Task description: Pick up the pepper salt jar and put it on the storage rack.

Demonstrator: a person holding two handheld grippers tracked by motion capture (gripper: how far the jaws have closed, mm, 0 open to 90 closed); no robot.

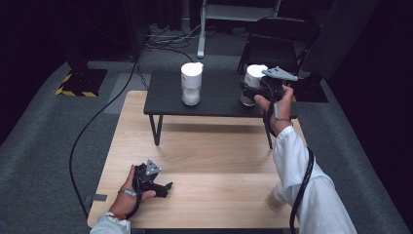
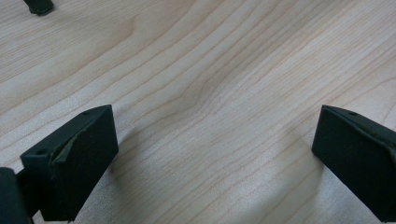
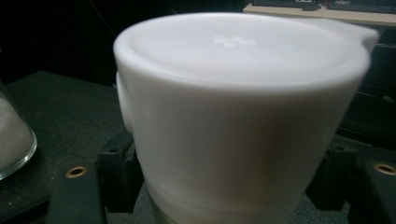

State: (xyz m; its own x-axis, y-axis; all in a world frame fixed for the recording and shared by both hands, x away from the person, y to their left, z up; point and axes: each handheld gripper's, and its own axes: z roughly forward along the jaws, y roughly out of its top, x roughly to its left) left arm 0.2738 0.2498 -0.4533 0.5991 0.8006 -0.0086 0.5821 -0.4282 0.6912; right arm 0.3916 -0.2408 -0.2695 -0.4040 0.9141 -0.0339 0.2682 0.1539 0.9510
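Observation:
Two glass jars with white lids stand on a small black table (image 1: 219, 100). The left jar (image 1: 191, 83) stands alone, and its glass edge (image 3: 11, 135) shows in the right gripper view. My right gripper (image 1: 251, 93) reaches the right jar (image 1: 254, 77) from the side. In its own view the white lid (image 3: 233, 93) looms close, and the right gripper (image 3: 229, 196) has a black jaw against each side of the jar below the lid. My left gripper (image 1: 164, 188) rests low on the wooden table (image 1: 219, 161), and the left gripper (image 2: 215, 158) is open over bare wood.
The black table stands on the far part of the wooden table; one of its feet (image 2: 39, 5) shows in the left gripper view. A folding chair (image 1: 280, 34) is behind it. A black cable (image 1: 80, 139) runs across the grey floor at the left.

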